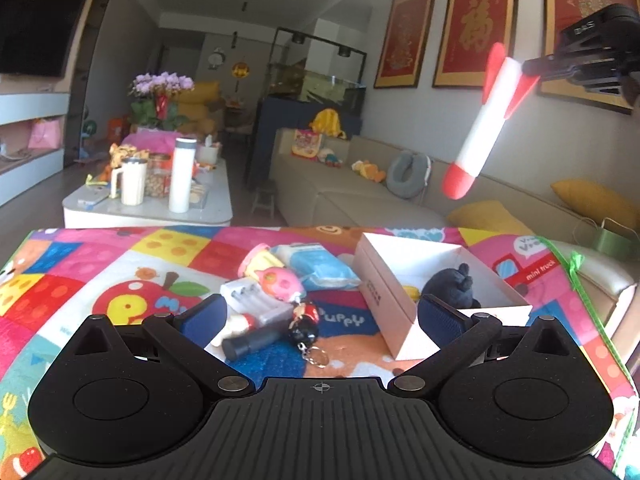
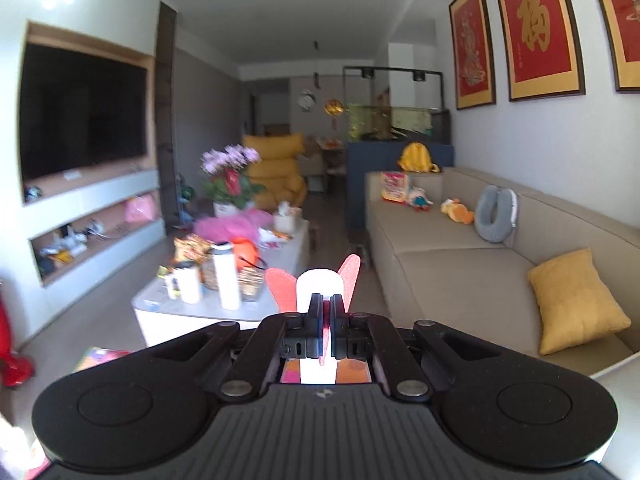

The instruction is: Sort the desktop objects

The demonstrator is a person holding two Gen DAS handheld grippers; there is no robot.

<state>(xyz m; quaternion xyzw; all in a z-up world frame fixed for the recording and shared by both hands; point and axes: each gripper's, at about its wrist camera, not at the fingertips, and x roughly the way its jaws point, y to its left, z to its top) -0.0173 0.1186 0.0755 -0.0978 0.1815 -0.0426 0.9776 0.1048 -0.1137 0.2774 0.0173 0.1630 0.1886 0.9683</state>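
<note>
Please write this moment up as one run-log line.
right gripper: shut on toy rocket, held high | left gripper: open, empty, over toy pile | white box: holds dark plush

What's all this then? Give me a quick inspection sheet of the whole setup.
Surface: colourful play mat.
Job's things: toy rocket held in the air; white box holds a dark plush; pig toy, doll keychain, wipes pack lie beside it.
Clutter: nothing seen.
Grippers: right gripper jaws shut on the rocket's fin; left gripper open, empty.
Cables: nothing seen.
Surroundings: sofa, coffee table, television.
</note>
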